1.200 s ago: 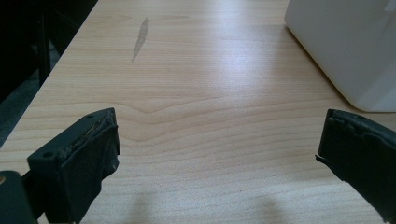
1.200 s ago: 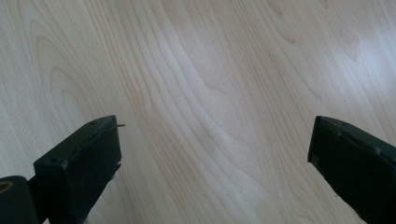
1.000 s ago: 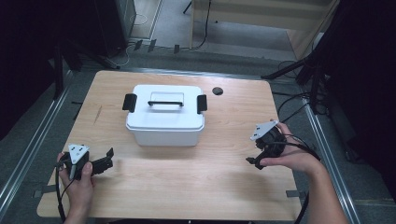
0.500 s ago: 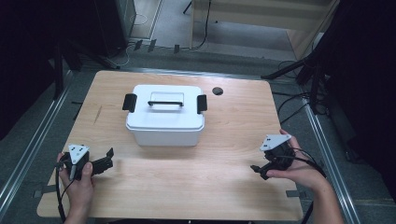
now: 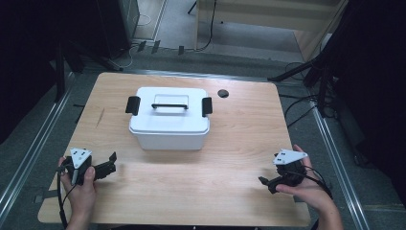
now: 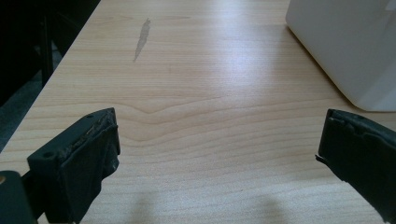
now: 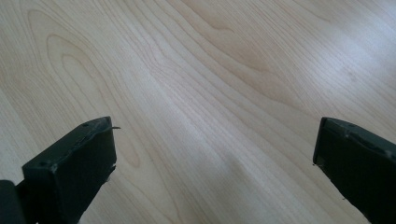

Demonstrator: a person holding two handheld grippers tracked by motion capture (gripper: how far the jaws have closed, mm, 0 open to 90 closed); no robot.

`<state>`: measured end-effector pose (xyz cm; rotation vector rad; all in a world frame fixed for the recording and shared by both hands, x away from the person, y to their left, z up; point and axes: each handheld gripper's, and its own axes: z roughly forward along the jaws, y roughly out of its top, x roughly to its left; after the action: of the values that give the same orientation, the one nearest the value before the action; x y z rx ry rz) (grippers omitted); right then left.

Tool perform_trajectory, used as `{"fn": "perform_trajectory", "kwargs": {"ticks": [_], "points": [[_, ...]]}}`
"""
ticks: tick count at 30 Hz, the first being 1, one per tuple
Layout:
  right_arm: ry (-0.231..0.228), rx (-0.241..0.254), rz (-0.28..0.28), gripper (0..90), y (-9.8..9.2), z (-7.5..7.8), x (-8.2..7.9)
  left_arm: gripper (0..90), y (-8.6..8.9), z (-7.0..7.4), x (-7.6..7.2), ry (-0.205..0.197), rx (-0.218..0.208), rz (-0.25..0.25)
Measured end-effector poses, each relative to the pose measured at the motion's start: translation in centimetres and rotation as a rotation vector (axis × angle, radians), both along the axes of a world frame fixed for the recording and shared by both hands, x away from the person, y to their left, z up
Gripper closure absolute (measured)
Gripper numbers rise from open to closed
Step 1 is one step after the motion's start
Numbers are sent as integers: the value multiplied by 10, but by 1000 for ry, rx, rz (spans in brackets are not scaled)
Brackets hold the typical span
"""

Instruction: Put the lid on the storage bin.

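**Both grippers rest apart from the box**

The wooden table [image 5: 239, 143] carries a white lidded box [image 5: 169, 119] (black handle on top) at its centre. The left gripper [image 5: 111, 164] and right gripper [image 5: 266, 182] sit near the front corners, jaws spread wide, empty.

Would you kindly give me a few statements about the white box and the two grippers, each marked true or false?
1. The lid is on the white box. True.
2. The left gripper grips the black handle. False: it sits near the table's front left corner, open and empty.
3. The right gripper is open. True.
4. A black round spot lies left of the box. False: it lies to the right, behind it.
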<state>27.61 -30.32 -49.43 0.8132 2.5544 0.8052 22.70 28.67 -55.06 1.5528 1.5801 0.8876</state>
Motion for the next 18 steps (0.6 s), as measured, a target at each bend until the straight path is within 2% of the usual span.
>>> {"fn": "perform_trajectory", "kwargs": {"ticks": [12,18], "points": [[-37,125,-74,0,-13,-20,-12,0,0,0,0,2,6,-5],[-41,142,-81,0,-12,-29,-17,0,-1,0,0,1,7,-5]]}}
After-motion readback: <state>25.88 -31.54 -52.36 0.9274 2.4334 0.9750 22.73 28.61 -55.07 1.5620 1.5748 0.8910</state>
